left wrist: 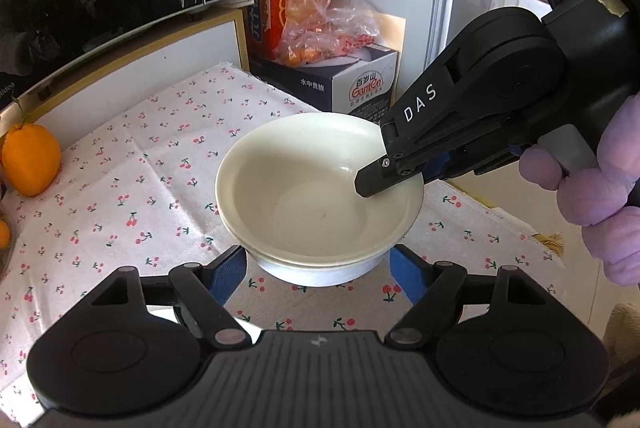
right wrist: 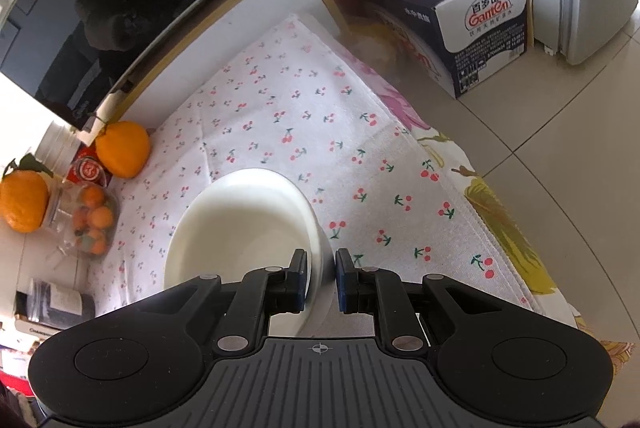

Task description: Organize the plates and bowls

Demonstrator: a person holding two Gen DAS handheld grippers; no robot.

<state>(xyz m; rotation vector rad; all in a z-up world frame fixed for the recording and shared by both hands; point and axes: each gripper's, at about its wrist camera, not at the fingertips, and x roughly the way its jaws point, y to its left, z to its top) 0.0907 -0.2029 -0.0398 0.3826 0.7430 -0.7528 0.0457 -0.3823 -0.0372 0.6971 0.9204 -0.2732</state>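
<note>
Two cream bowls [left wrist: 316, 188] sit nested on the cherry-print cloth [left wrist: 120, 188] on the counter, so with the right hand-held gripper [left wrist: 370, 184] pinched tight on the upper bowl's rim and the left hand-held gripper [left wrist: 320, 268] standing wide around the lower one, lift straight and level.

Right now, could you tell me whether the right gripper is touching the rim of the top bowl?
Touching. In the left wrist view the right gripper is clamped on the rim of the top bowl, one finger inside and one outside.
</note>
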